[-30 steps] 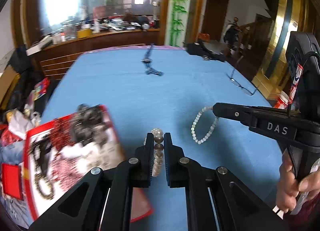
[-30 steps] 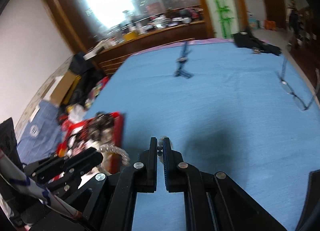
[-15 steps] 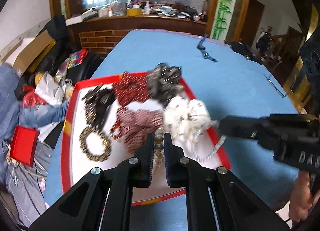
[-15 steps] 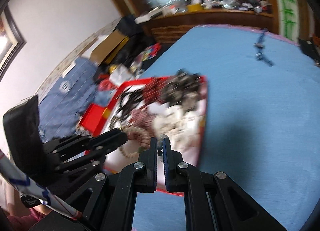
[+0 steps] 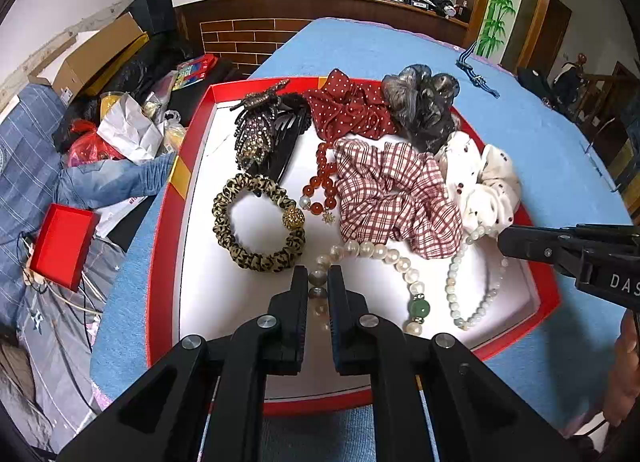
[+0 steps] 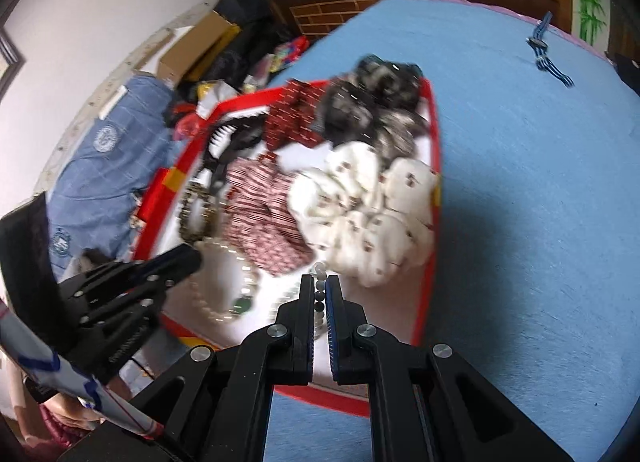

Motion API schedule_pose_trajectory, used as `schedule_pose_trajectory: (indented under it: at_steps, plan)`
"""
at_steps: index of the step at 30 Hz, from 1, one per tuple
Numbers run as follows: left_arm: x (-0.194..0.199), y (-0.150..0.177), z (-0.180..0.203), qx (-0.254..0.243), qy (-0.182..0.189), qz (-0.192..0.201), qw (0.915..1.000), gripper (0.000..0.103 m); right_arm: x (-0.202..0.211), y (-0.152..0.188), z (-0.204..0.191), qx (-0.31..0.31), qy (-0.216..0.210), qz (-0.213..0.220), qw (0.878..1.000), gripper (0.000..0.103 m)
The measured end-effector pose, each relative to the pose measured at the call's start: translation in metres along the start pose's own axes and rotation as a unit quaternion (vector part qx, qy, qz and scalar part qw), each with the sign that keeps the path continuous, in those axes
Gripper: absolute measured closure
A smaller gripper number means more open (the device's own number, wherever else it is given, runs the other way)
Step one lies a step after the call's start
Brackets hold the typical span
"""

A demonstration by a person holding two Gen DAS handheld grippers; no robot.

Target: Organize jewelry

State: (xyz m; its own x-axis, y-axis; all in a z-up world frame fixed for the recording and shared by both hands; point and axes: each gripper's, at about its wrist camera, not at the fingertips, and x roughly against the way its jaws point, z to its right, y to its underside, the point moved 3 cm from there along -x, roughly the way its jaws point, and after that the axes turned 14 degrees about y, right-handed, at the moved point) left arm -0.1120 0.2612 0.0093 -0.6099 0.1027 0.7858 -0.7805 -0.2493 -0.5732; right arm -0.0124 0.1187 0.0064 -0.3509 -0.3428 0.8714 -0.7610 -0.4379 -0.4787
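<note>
Both tools had swung from the open blue tabletop (image 5: pixel 540 150) down over the red tray (image 5: pixel 160 262) since the earlier frames. My left tool (image 5: pixel 318 282) was pinching the large-pearl bracelet (image 5: pixel 376 252), its loop resting on the tray's white floor beside the checked scrunchie (image 5: pixel 392 190). My right tool (image 6: pixel 319 290) was pinching the small-bead bracelet (image 5: pixel 456 282), which trailed into the tray below the cream scrunchie (image 6: pixel 368 214).

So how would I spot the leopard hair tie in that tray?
Find the red tray on the blue table. On its white floor, left of the checked scrunchie and below the black clips, lies the leopard hair tie: the only spotted ring, with a gold ball.
</note>
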Motion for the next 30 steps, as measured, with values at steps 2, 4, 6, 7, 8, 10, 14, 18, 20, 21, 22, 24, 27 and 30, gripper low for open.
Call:
schedule_pose_trajectory:
  at_steps: [2,4,6,7,8,10,14,18,20,21,22,24,27,30]
  plan:
    - [-0.002,0.001,0.001,-0.004,-0.010,0.004,0.9999,0.094,-0.004,0.001,0.001,0.004,0.010,-0.002,1.000,0.096]
    - [-0.002,0.003,0.002,-0.008,-0.017,0.011,0.9998,0.094,-0.008,0.003,0.001,0.006,0.015,-0.005,1.000,0.096]
    - [-0.001,0.004,0.004,-0.013,-0.024,0.016,0.9995,0.093,-0.009,0.004,0.001,0.011,0.020,-0.007,1.000,0.096]
    - [0.000,0.004,0.005,-0.012,-0.025,0.019,0.9994,0.088,-0.009,0.005,0.001,0.012,0.023,-0.007,1.000,0.095]
    - [0.002,0.004,0.005,-0.011,-0.027,0.024,0.9993,0.083,-0.007,0.005,0.001,0.011,0.023,-0.005,1.000,0.094]
    - [0.008,0.003,0.006,-0.012,-0.030,0.036,0.9989,0.065,-0.001,0.005,0.003,0.012,0.022,0.002,1.000,0.084]
    - [0.031,0.000,0.011,-0.013,-0.047,0.073,0.9961,0.065,0.021,0.006,0.011,0.006,0.020,0.025,0.999,0.078]
    - [0.070,-0.001,0.026,-0.013,-0.074,0.151,0.9857,0.059,0.065,0.009,0.016,-0.002,0.052,0.090,0.995,0.077]
    - [0.094,0.003,0.038,-0.016,-0.085,0.196,0.9768,0.040,0.095,0.014,0.018,-0.006,0.069,0.135,0.988,0.065]
    - [0.106,0.005,0.044,-0.018,-0.089,0.215,0.9722,0.033,0.109,0.017,0.020,-0.010,0.072,0.154,0.985,0.054]
    - [0.116,0.007,0.049,-0.021,-0.096,0.233,0.9674,0.033,0.122,0.021,0.021,-0.012,0.073,0.172,0.982,0.050]
    - [0.136,0.013,0.058,-0.023,-0.107,0.255,0.9606,0.029,0.149,0.031,0.025,-0.019,0.082,0.204,0.975,0.050]
    - [0.163,0.026,0.073,-0.022,-0.098,0.282,0.9540,0.019,0.185,0.048,0.033,-0.036,0.079,0.242,0.966,0.047]
    - [0.183,0.044,0.090,-0.039,-0.115,0.312,0.9423,0.009,0.211,0.068,0.036,-0.051,0.093,0.276,0.955,0.036]
